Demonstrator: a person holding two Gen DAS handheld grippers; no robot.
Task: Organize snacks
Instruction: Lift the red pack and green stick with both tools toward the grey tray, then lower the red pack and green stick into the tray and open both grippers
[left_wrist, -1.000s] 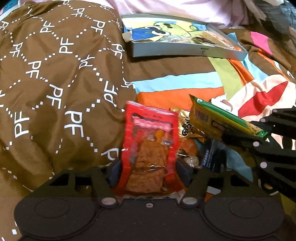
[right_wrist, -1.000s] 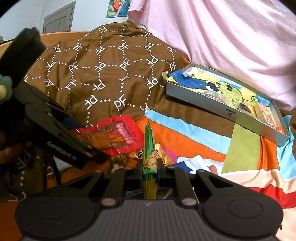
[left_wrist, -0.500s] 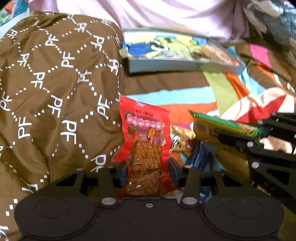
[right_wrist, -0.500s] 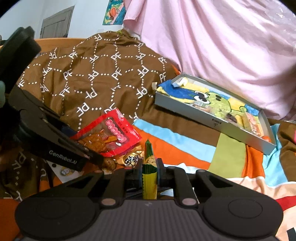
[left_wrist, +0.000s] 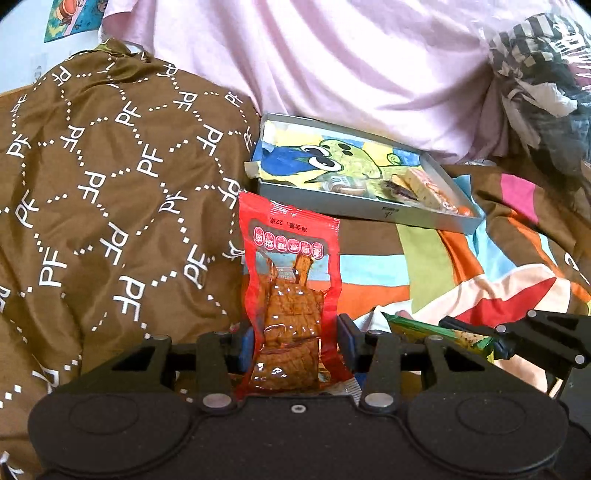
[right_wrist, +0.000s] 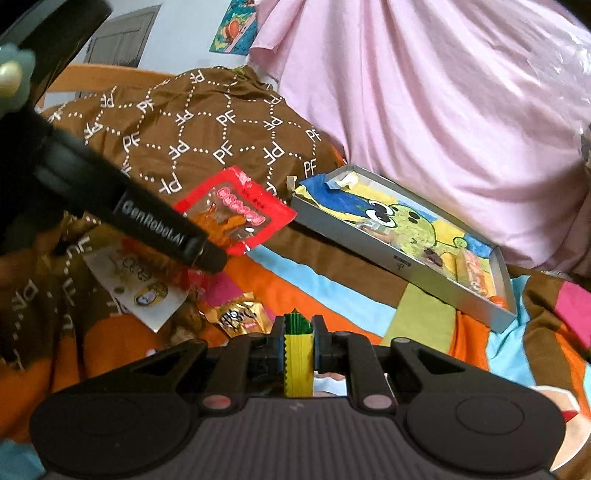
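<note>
The scene is filled by a bed (left_wrist: 369, 269), over which a bedspread of coloured patches is laid. A brown quilt (left_wrist: 110, 184) printed with white letters is heaped on the left of it, and a pink cloth (left_wrist: 351, 74) is hung behind. Against the quilt's edge a shallow grey box (left_wrist: 354, 210) is set, its floor covered by a cartoon picture (a green creature with big eyes); a few wrapped snacks (left_wrist: 424, 184) are seen lying at its right end.

In the left wrist view, a red snack pouch (left_wrist: 291, 280) with a clear window is held upright, clear of the bedspread, and is seen in front of the box. The left hand-held gripper (left_wrist: 291, 339) is clenched on the lower part of this pouch, one pad pressed to each side.

A green-and-yellow snack packet (right_wrist: 297, 354) is clamped edge-on by the right hand-held gripper (right_wrist: 298, 343), whose jaws are drawn close together on the thin wrapper. The same packet is seen from the side at the lower right of the left wrist view, just beside the red pouch.

On the bedspread below the left hand-held gripper, loose snacks are scattered: a white packet (right_wrist: 136, 291) and a smaller gold wrapped sweet (right_wrist: 236, 314), near each other.
</note>
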